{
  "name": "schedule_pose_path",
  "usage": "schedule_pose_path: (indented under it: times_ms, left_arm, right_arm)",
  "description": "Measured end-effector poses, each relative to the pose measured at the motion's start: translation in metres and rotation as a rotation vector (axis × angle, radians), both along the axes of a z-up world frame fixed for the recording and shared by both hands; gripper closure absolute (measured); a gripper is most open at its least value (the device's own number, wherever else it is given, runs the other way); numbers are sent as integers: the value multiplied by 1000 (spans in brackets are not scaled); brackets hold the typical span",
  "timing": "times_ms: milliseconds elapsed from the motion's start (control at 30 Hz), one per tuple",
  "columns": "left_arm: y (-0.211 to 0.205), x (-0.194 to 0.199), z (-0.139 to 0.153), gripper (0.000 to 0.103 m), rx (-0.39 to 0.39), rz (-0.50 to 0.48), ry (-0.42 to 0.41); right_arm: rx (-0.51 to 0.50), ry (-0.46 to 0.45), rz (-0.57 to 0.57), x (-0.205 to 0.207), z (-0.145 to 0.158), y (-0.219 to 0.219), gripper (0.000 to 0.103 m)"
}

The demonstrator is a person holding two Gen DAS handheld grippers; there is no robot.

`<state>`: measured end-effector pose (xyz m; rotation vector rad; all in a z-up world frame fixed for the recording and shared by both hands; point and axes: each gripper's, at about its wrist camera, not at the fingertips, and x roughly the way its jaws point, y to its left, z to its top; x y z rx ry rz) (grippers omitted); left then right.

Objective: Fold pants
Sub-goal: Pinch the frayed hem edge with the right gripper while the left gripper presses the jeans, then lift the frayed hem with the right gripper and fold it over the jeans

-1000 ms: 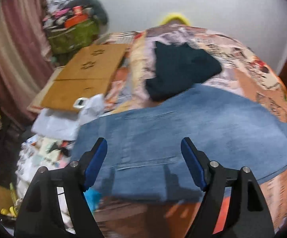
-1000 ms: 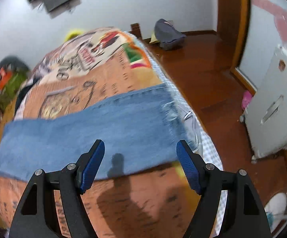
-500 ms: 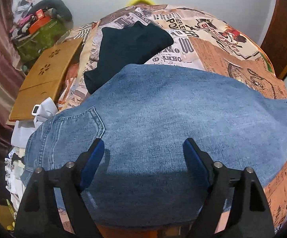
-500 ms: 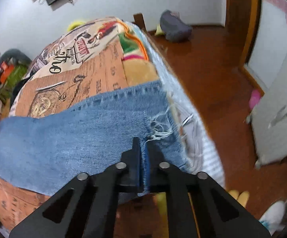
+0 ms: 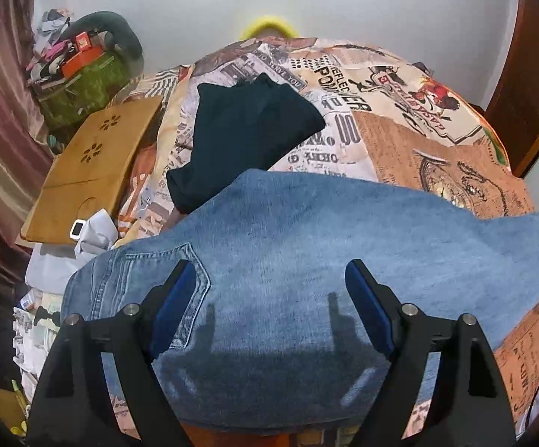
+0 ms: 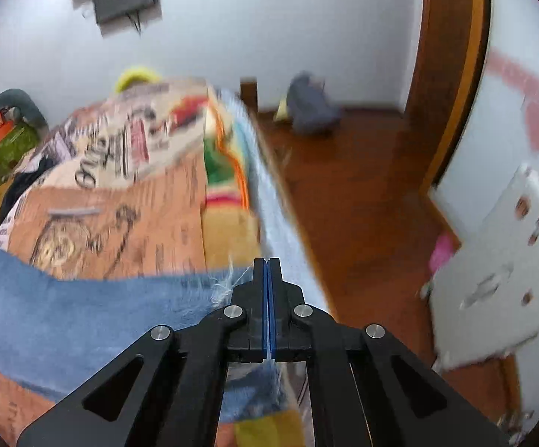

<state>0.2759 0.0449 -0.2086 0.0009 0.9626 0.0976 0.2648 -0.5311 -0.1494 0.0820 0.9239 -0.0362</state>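
Blue jeans [image 5: 306,260] lie across the near part of a bed with a newspaper-print cover [image 5: 399,111]. A back pocket shows at their left end. My left gripper [image 5: 271,298] is open, its blue pads spread just above the jeans near the pocket. In the right wrist view the jeans' leg [image 6: 83,313] ends in a frayed hem. My right gripper [image 6: 267,272] is shut on that frayed hem and holds it raised at the bed's right edge.
A dark folded garment [image 5: 247,130] lies on the bed beyond the jeans. A wooden lap tray [image 5: 91,171] and a cluttered green bag [image 5: 79,89] sit at the left. Wood floor [image 6: 362,205], a grey bag [image 6: 310,111] and a white panel [image 6: 500,279] are to the right.
My right gripper closed on the frayed hem and has lifted it; the view tilted up. My left gripper came down over the jeans near the pocket and stays open.
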Motion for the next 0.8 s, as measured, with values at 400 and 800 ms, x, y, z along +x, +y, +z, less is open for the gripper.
schedule_pose_path:
  times_ms: [400,800]
  left_arm:
    - [-29,-1,-12,20,-3,-71,17]
    - [-72,-7,-35,19,-46,-182,69]
  right_arm:
    - [257,29,-71,-53,10,7,29]
    - [560,154,-138,-66,-48,33,28]
